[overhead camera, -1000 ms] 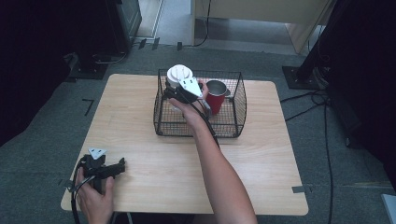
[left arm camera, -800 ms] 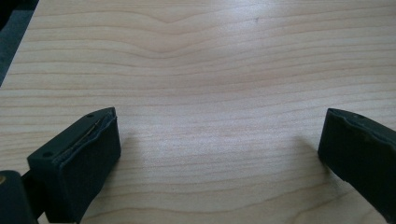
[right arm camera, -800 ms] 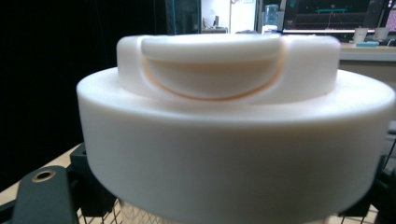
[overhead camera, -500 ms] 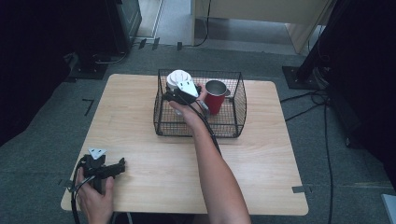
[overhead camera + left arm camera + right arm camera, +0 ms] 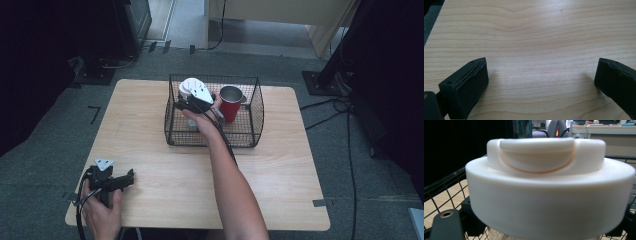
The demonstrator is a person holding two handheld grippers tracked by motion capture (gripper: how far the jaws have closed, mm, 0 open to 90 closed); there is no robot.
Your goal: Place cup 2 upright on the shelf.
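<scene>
Grey carpet floor (image 5: pixel 350 165), wooden table (image 5: pixel 280 165), black cables (image 5: pixel 345 107), dim surroundings

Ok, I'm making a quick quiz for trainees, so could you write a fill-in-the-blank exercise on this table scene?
1. The red metal cup stands inside the black wire ____.
2. The right gripper reaches into the black wire basket at a container with a ____ plastic lid.
3. The left gripper rests on the light wooden table with its jaws ____.

Missing words: basket; white; open
</scene>
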